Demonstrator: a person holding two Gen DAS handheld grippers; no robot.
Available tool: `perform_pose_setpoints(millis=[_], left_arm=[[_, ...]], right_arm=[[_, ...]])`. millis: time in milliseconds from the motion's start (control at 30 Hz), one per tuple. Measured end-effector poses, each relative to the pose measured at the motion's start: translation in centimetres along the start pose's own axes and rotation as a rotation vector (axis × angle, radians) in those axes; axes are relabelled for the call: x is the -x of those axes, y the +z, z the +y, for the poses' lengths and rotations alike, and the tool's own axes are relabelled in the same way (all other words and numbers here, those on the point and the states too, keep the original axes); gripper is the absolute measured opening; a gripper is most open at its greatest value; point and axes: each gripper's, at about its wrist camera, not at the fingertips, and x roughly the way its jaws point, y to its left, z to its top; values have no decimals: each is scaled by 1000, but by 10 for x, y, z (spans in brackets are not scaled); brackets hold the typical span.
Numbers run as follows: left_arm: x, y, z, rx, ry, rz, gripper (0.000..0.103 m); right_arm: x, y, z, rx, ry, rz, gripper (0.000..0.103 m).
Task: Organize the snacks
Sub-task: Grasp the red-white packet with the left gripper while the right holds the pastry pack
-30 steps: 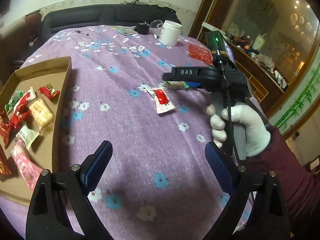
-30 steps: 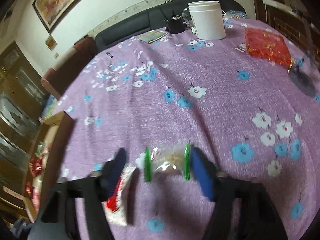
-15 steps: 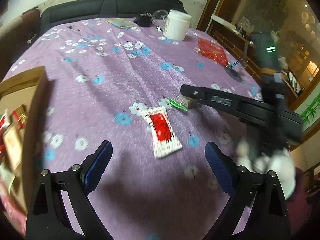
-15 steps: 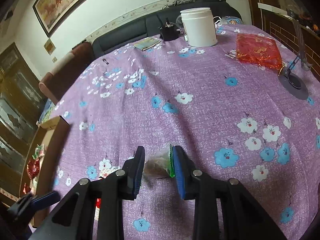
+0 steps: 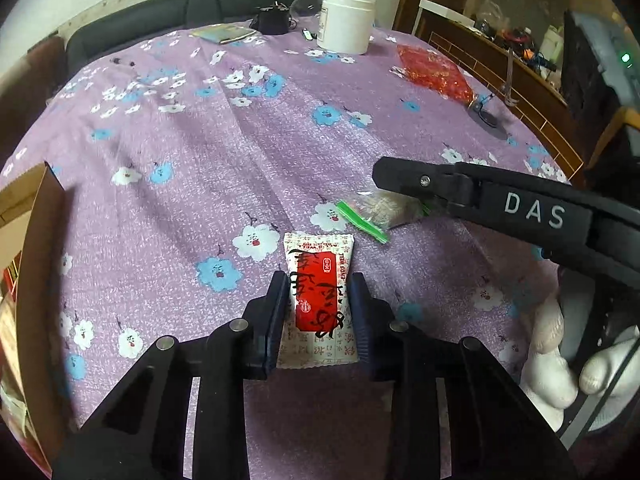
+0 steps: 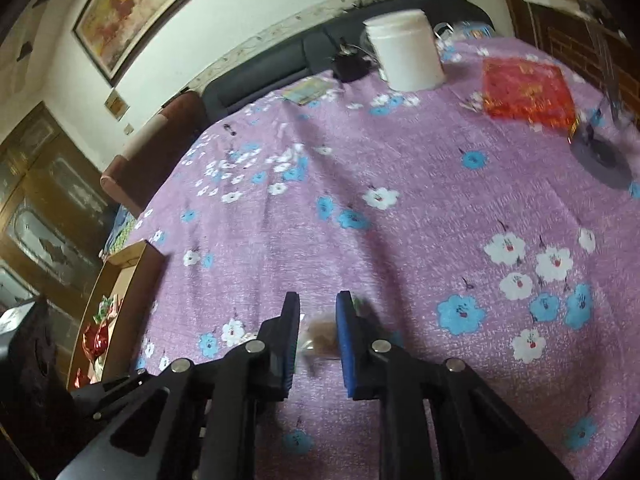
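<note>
My left gripper [image 5: 318,286] is shut on a white snack packet with a red label [image 5: 320,300] lying on the purple flowered tablecloth [image 5: 224,152]. My right gripper [image 6: 318,308] is shut on a clear snack bag with green ends [image 6: 320,334]; in the left wrist view that bag [image 5: 380,212] sits under the right gripper's finger [image 5: 416,178]. A cardboard box [image 6: 116,280] holding several snacks is at the left; its wall also shows in the left wrist view [image 5: 36,264].
A white jar [image 5: 346,20] and a black object [image 5: 274,22] stand at the table's far side. A red packet [image 5: 434,70] and a small grey stand [image 5: 488,118] lie at the far right. A dark sofa [image 6: 280,68] is behind the table.
My left gripper moved forward to the white and red packet and closed on it. My right gripper closed on the green-ended bag and tilted.
</note>
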Motion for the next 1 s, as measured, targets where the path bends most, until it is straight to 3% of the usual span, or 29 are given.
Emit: perform_pose_setpoints(millis=[133,267,333,367,400,533,567,600,700,867,1000], left_arm=[[0,-1,-1,3,-2,-4,30],[1,-1,2,24,-21,-6,30],[4,-3,5,34,-30,-13,30],[6,-3,7,42,-37,-19,29],[9,-3,8,49,-42,-24,29],[22,-5,13,73,-61,-50,29],[26,-7,15,80,-71,-56,19],[28,-7,17,87,-81,-59,17],[41,-12,28,122,-97,-83,17],[50,-20,45,181,-143,-94,17],[49,-19,37,148,-180,-100,18]], right_arm=[[-6,0,0,12,-4,20,53],[-15,-6,17,116,-88,20,62],[-17,-9,22,149,-115,13,59],[-17,-10,24,167,-140,18,36],[-17,-11,26,186,-181,25,31],[-12,-12,24,161,-140,43,30],[-9,-12,24,154,-130,35,30],[-7,-12,23,147,-110,26,30],[2,-10,22,112,-32,-6,30],[4,-9,20,82,-8,-16,30],[0,-12,22,80,-8,7,31]])
